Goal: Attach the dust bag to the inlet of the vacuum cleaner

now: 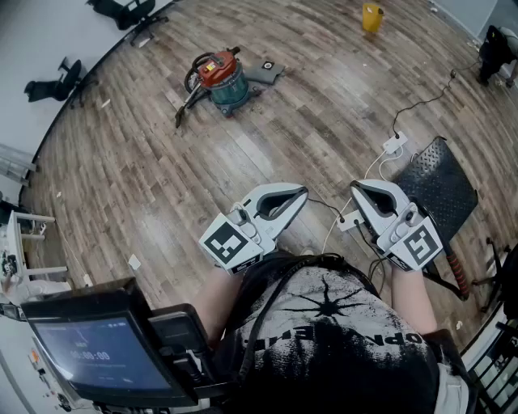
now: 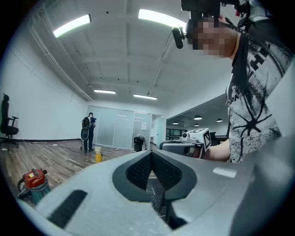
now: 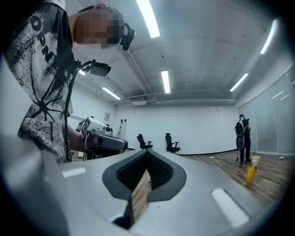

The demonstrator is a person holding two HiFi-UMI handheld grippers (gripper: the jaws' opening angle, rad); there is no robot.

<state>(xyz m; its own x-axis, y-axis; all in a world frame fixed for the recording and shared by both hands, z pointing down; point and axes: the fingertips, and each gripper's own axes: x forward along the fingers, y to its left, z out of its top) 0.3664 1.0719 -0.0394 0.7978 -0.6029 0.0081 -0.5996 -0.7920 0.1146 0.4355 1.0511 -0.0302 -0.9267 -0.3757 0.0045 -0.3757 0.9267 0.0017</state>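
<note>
We count one vacuum cleaner (image 1: 220, 77), one yellow container (image 1: 372, 16), one black mesh panel (image 1: 441, 186) and one screen (image 1: 97, 352). We see two grippers: the left gripper (image 1: 301, 194) and the right gripper (image 1: 357, 188). We count two office chairs, a first chair (image 3: 144, 141) and a second chair (image 3: 172, 143), and two people across the room, a standing person (image 2: 87, 132) and a crouching person (image 2: 138, 143).

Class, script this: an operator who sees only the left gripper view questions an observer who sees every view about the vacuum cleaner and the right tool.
Operator: What lies near the vacuum cleaner?
Observer: A flat grey piece, perhaps the dust bag, lies on the floor close beside it, to its right in the head view.
Operator: Is the right tool holding anything?
Observer: No, its jaws are together with nothing between them.
</note>
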